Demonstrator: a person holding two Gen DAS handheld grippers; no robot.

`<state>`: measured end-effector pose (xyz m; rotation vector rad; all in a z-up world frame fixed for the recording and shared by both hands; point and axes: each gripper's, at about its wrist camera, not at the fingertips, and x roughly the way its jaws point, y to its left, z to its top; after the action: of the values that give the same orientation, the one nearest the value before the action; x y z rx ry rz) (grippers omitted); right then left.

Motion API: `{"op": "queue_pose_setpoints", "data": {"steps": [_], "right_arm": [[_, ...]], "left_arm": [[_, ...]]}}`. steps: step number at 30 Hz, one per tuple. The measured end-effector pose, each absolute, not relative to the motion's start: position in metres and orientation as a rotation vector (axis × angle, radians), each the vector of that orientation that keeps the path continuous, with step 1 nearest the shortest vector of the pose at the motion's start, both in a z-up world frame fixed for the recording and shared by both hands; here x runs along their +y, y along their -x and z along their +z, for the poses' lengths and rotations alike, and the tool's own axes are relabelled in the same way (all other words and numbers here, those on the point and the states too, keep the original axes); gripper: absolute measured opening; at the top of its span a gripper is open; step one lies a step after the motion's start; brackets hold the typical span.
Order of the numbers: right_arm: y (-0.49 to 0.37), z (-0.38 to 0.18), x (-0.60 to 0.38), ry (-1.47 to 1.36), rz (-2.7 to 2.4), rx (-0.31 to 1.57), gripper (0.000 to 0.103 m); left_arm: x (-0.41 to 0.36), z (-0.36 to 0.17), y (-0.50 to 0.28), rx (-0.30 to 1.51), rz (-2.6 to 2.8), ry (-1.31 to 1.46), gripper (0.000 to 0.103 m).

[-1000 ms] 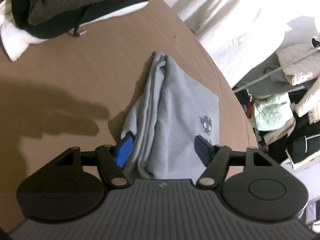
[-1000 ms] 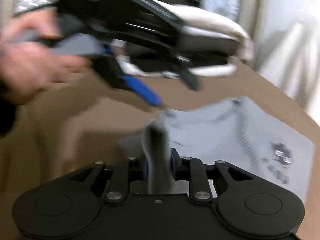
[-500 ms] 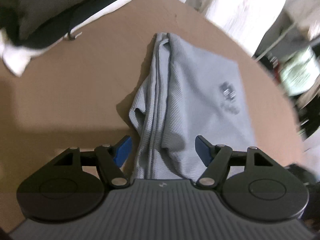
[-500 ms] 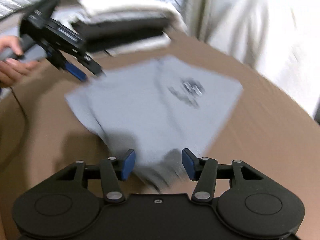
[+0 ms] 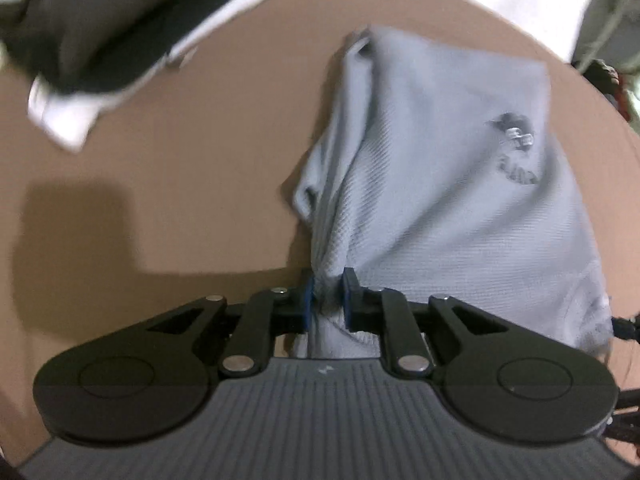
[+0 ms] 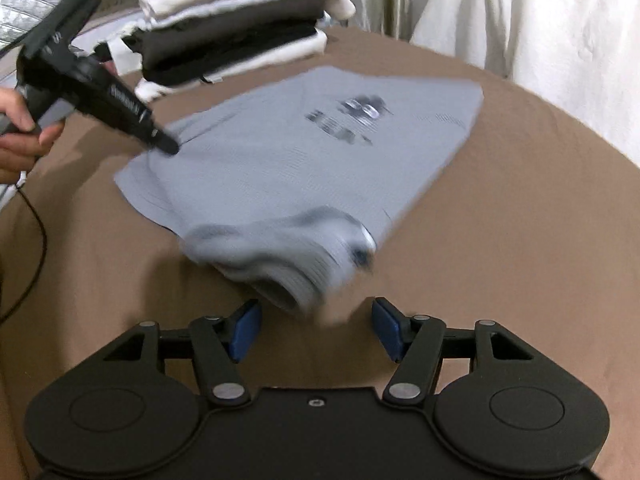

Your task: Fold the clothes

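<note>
A grey shirt [image 5: 436, 184] with a dark printed logo lies partly folded on the brown table [image 5: 160, 168]. My left gripper [image 5: 326, 300] is shut on a bunched edge of the shirt near its left side. In the right wrist view the same shirt [image 6: 288, 160] lies ahead, with a rolled fold at its near edge. My right gripper [image 6: 316, 330] is open and empty, just short of that fold. The left gripper [image 6: 160, 142] shows there at the shirt's left corner, held by a hand.
A stack of folded white and dark clothes [image 6: 236, 36] sits at the table's far side, also in the left wrist view [image 5: 120, 28]. A white cloth [image 6: 540, 32] hangs beyond the table's right edge. A black cable [image 6: 32, 240] trails at the left.
My left gripper has closed on the shirt's edge; it was open before. My right gripper let go of the cloth, opened and backed off from the shirt.
</note>
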<state>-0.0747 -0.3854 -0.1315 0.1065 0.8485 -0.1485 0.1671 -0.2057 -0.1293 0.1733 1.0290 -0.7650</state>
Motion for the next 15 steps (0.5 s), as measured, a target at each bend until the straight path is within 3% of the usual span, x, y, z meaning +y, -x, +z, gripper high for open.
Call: {"op": "queue_pose_setpoints", "data": {"steps": [7, 15], "right_arm": [[0.079, -0.119, -0.401, -0.183, -0.146, 0.791, 0.066], [0.086, -0.118, -0.440, -0.567, -0.066, 0.616, 0.066]], "left_arm": [[-0.200, -0.138, -0.178, 1.077, -0.705, -0.168, 0.029], [-0.205, -0.121, -0.174, 0.962, -0.744, -0.147, 0.053]]}}
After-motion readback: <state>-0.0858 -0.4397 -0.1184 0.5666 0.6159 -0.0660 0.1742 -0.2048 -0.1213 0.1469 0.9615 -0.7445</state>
